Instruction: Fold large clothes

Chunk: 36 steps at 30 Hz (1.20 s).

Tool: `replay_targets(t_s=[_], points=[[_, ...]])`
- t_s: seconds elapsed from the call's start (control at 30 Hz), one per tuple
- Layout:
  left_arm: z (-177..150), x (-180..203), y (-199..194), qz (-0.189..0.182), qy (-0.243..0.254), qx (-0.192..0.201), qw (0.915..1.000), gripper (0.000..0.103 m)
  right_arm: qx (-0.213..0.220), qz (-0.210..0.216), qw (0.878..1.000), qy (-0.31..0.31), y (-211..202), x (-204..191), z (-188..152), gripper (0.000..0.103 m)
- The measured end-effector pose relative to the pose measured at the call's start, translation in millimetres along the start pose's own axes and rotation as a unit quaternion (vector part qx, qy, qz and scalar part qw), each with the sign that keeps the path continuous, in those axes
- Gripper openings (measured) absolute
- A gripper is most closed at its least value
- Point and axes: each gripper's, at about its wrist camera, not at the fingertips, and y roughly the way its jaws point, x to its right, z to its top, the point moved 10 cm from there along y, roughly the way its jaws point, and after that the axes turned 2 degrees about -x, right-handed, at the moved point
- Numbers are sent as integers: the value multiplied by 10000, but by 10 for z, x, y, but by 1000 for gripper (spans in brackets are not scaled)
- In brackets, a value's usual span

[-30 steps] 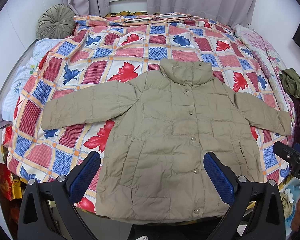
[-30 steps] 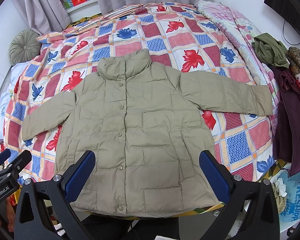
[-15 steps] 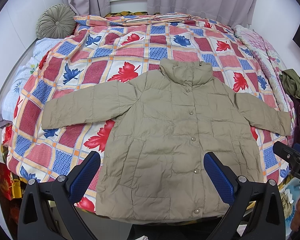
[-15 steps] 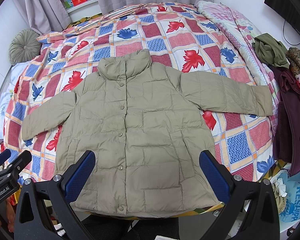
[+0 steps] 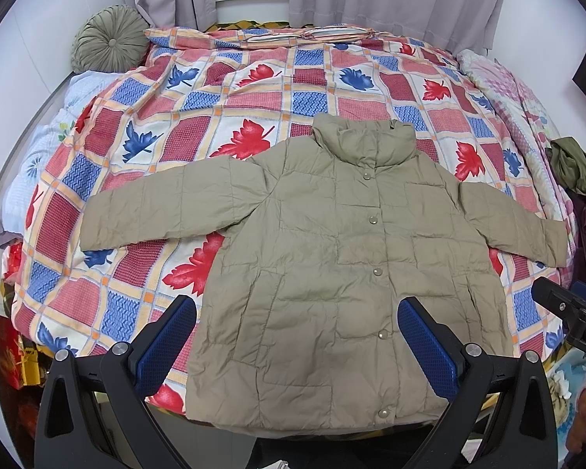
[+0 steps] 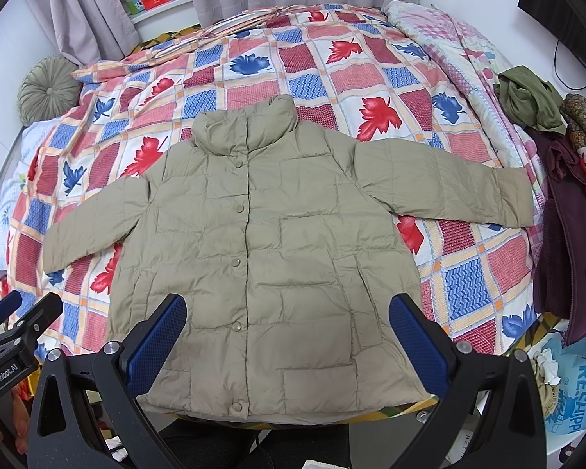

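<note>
on the bed: beige quilted snap-button jacket [image 5: 343, 265] lying flat, sleeves spread
bed cover: red-and-blue leaf-patterned checked quilt [image 5: 199, 117]
left gripper [image 5: 297, 346]: jaws wide apart, empty
right gripper [image 6: 287, 336]: jaws wide apart, empty

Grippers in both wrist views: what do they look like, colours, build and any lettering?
Both match: black angular frames with silver screws and blue, fine-textured pads on the fingers. The left gripper reads "GenRobot.AI" in white. The right gripper shows only a partial white "D". No cables or sleeves visible.
</note>
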Motion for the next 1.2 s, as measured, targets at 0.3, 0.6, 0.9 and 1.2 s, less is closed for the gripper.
replay_targets(t_s=[0.3,0.6,0.9,1.2], points=[[-42,7,-9,25,-67,-52,10000,103,-5,-1,10000,3,8,-9,0,103],[-111,-219,160,-300,-284,-289,9987,103,-65,68,9999,50,-15,-58,-3,103],[-61,-1047,572,-227,-963,-402,9943,103,-73,617,9980,67,152,-453,-48,103],[-62,-1864,1504,-526,-1815,-437,9810,103,-486,814,9950,-311,891,-1061,-142,103]])
